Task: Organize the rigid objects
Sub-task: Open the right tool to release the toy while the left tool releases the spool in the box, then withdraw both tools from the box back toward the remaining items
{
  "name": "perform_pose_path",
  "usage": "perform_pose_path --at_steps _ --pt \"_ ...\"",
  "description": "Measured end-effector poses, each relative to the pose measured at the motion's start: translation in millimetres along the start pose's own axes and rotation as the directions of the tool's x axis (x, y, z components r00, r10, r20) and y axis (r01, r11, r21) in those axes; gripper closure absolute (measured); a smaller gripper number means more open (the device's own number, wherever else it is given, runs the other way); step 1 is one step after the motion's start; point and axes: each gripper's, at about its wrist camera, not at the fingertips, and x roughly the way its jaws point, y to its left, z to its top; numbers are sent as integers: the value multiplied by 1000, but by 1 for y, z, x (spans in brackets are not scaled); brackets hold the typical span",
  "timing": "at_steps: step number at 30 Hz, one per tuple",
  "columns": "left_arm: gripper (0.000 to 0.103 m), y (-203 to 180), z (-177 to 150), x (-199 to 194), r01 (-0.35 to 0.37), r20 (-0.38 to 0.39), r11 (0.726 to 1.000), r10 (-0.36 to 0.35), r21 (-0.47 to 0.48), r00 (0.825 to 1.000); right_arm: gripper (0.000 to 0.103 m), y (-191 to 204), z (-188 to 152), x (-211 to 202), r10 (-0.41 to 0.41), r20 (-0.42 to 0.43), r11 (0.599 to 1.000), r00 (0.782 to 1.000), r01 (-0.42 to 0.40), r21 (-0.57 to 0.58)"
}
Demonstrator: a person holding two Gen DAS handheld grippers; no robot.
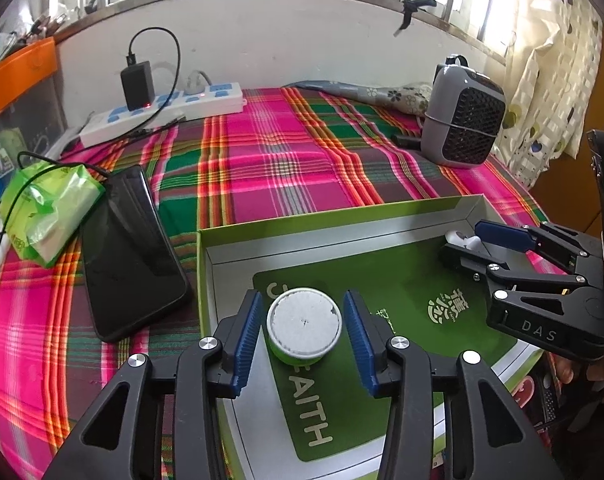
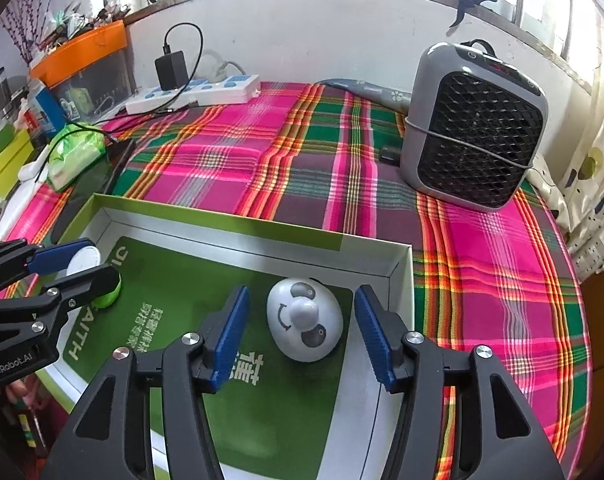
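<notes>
A shallow green box lid (image 1: pixel 342 216) with a green inside lies on the plaid cloth. In the left wrist view a small green cup with a white top (image 1: pixel 304 325) stands in it between the blue pads of my left gripper (image 1: pixel 304 338), which is open with gaps on both sides. In the right wrist view a white egg-shaped panda toy (image 2: pixel 304 325) lies in the box's far right corner (image 2: pixel 402 256), between the spread fingers of my right gripper (image 2: pixel 305 336), open and not touching it. Each gripper shows in the other's view: right gripper (image 1: pixel 468 246), left gripper (image 2: pixel 77 266).
A black phone (image 1: pixel 131 252) leans by a green tissue pack (image 1: pixel 47 212) left of the box. A grey fan heater (image 2: pixel 474 128) stands at the back right, a white power strip (image 1: pixel 165 110) with a black charger at the back left. Curtain hangs on the right.
</notes>
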Motion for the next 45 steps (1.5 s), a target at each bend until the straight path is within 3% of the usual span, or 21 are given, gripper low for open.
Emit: perform_pose_path --at_steps 24,45 --pt "61 -10 -30 -77 -6 95 1000 8 -16 995 47 12 -25 -74 2 111 1000 994 -5 21" --pt "61 3 -94 -125 -2 114 995 14 -102 993 47 30 -88 -122 54 149 999 987 -54 -9"
